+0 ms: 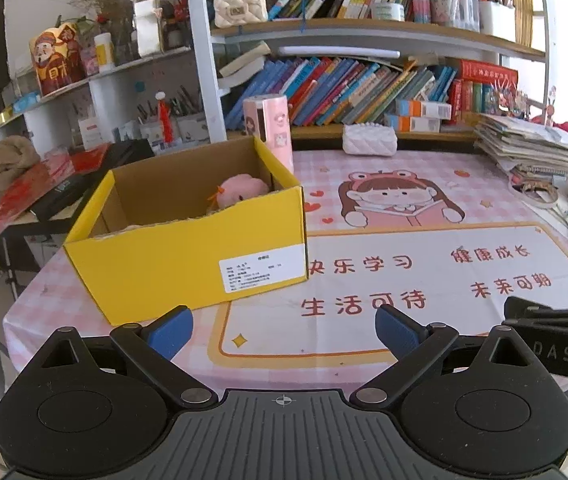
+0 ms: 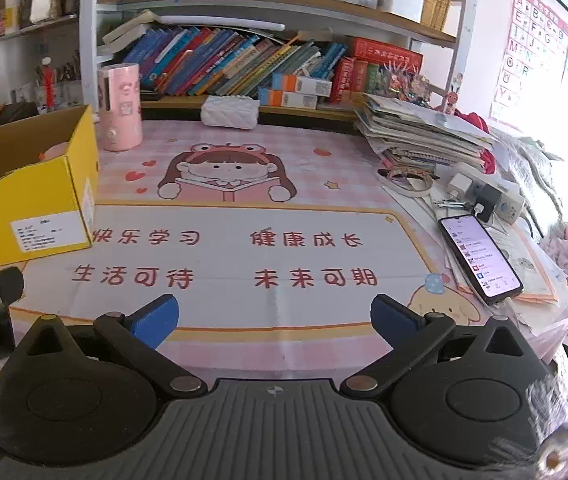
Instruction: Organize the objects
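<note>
A yellow cardboard box (image 1: 187, 256) stands open on the left of the pink desk mat (image 1: 404, 280). A pink plush toy (image 1: 239, 194) lies inside it at the back right. The box also shows at the left of the right wrist view (image 2: 23, 208), with the plush (image 2: 53, 151) barely visible over its rim. My left gripper (image 1: 284, 330) is open and empty, just in front of the box and right of its front corner. My right gripper (image 2: 273, 318) is open and empty above the mat's front part.
A pink cylinder container (image 1: 269, 128) stands behind the box. A white quilted pouch (image 2: 229, 112) lies at the back. A stack of papers (image 2: 420, 132), a tape roll (image 2: 408, 184), chargers (image 2: 488, 196) and a lit phone (image 2: 480, 258) crowd the right side. Bookshelves (image 1: 364, 88) rise behind.
</note>
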The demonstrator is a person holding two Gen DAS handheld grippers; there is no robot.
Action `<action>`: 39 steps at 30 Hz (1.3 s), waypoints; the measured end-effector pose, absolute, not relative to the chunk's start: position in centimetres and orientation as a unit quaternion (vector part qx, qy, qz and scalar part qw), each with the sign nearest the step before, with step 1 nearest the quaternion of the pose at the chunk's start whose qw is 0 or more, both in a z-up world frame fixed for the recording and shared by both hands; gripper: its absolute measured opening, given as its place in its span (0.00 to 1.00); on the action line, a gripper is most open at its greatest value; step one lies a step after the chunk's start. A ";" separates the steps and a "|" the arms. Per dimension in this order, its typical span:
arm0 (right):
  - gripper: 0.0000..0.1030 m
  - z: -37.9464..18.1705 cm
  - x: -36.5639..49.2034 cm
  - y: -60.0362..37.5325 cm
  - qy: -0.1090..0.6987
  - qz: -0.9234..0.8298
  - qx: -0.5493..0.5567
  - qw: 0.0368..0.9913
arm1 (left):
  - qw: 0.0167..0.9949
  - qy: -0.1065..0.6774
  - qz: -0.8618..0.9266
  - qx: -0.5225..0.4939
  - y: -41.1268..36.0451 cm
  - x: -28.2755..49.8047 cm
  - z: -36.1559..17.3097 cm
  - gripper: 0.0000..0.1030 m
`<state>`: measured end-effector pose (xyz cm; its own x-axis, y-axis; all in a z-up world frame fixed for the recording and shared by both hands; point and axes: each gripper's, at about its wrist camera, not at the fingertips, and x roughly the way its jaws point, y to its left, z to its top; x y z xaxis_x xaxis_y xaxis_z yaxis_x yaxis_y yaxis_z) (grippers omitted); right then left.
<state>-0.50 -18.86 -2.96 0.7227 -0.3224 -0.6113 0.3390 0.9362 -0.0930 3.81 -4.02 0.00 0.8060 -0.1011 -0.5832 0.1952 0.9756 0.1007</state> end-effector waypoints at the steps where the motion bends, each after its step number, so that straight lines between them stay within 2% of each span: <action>1: 1.00 -3.0 -0.4 -19.0 0.328 -0.179 0.014 0.927 | 0.946 0.304 -0.077 0.079 -4.1 3.9 0.0 0.96; 39: 1.00 -3.2 -0.7 -18.1 0.344 -0.181 0.007 0.921 | 0.936 0.338 -0.064 0.073 -3.9 4.1 -0.9 1.00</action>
